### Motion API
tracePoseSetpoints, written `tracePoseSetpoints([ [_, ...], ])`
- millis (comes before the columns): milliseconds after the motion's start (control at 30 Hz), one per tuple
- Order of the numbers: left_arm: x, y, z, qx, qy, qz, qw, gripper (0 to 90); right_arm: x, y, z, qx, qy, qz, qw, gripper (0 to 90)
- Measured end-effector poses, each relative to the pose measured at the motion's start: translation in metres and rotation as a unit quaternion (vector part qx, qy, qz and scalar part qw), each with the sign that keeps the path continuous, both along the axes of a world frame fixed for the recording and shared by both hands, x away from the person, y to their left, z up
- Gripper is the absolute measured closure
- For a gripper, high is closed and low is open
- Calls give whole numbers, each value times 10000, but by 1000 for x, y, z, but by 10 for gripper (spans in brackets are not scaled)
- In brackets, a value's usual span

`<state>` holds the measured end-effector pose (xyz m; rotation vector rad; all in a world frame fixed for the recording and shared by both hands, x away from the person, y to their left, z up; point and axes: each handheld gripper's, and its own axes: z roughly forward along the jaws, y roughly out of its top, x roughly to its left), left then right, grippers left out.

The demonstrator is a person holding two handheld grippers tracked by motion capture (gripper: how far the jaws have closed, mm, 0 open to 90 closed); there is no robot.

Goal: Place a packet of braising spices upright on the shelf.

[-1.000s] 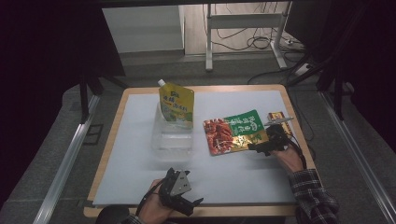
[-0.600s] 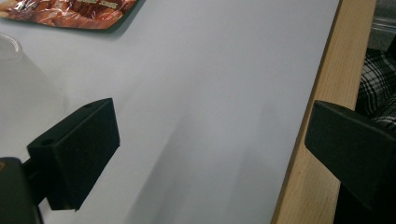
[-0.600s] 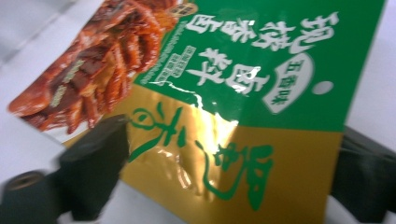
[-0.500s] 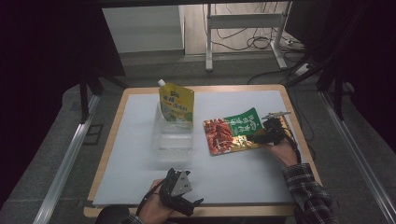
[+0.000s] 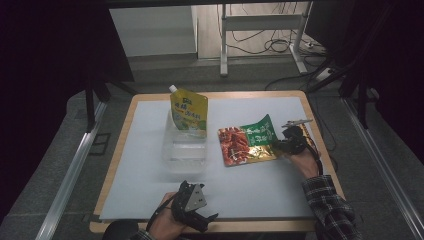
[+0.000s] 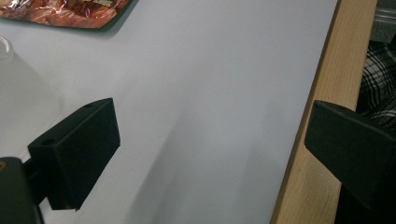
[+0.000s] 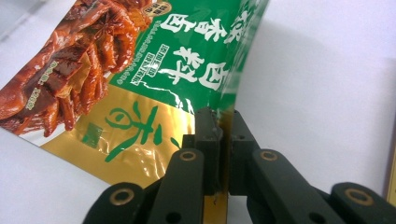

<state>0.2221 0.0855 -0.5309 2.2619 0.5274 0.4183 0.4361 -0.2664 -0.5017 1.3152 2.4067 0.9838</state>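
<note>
Jaws of the right gripper (image 7: 224,140) have just been closing and now pinch the gold edge of the red, green and gold snack pouch (image 5: 247,140), which lies on the white mat (image 5: 150,185) right of the clear plastic container (image 5: 185,145). A yellow spouted pouch (image 5: 189,111) stands in that container. The left gripper (image 5: 192,217) sits near the table's front edge, its 2 jaws spread apart over bare mat.

Beside the snack pouch (image 5: 248,140), the right gripper (image 7: 223,140) is matte black, its linked jaw arms pinned with brass-ringed rivets; a dark plaid sleeve (image 5: 330,205) covers that forearm. The left gripper (image 5: 192,212), nearer the table's front edge than the pouch, is black with blocky rectangular pads (image 6: 74,149), a grey three-cornered plate (image 5: 192,198) and a thin black cable.
</note>
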Motion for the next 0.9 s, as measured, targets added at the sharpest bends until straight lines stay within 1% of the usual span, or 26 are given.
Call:
tracePoseSetpoints([
  [100, 0, 0, 0, -7, 0, 5, 10000, 34, 0, 0, 2, 51, -30, 15, 10000, 859],
  [200, 0, 0, 0, -8, -1, 3, 10000, 34, 0, -2, 4, 133, -6, -12, 9999, 856],
  [267, 0, 0, 0, -7, -2, 3, 10000, 34, 0, -3, 5, 153, -34, 26, 9999, 857],
  [367, 0, 0, 0, -10, 0, 8, 10000, 34, -3, -2, 9, 114, -168, 73, 9998, 866],
  [467, 0, 0, 0, -9, -11, 16, 10000, 34, -5, -2, 14, 186, -280, 121, 9994, 877],
  [667, 0, 1, 1, -15, -30, 40, 10000, 35, -5, -3, 25, 387, -381, 160, 9984, 888],
  [767, 0, 2, 1, -43, -36, 58, 10000, 35, -5, -1, 30, 410, -422, 188, 9981, 888],
  [900, 1, 3, 2, -57, -34, 78, 9999, 34, -5, 0, 33, 465, -410, 179, 9979, 889],
])
